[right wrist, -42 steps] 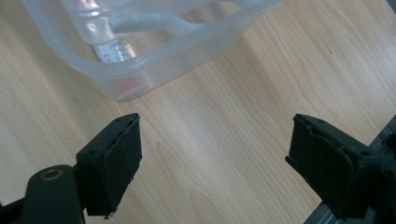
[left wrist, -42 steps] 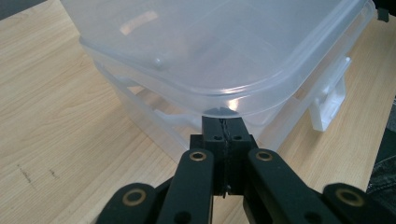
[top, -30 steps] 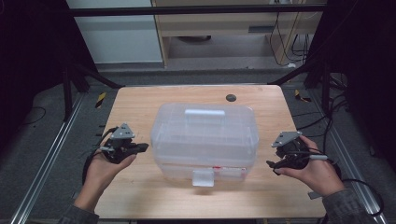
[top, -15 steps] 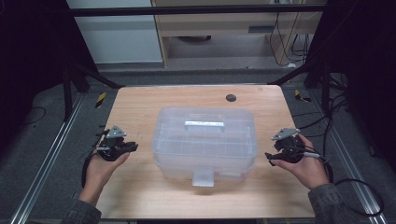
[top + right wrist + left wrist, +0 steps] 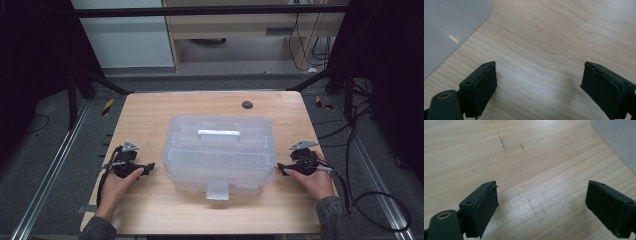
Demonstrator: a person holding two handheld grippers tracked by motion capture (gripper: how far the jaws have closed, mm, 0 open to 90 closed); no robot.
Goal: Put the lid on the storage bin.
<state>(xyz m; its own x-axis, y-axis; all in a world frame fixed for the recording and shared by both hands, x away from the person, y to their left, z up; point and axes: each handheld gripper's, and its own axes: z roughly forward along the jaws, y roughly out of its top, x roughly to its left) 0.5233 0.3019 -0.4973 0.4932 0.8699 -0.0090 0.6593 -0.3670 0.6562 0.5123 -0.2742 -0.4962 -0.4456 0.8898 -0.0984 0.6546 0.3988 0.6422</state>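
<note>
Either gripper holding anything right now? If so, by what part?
Nothing held. Left gripper and right gripper are open over bare table, beside the clear box.

table (image 5: 150, 115): light matt wood | storage box (image 5: 220, 150): translucent glossy plastic | gripper pads (image 5: 486, 202): matt black

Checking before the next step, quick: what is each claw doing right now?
Left claw: open, jaws have just been opening, nothing between them.
Right claw: open, holding nothing.
</note>
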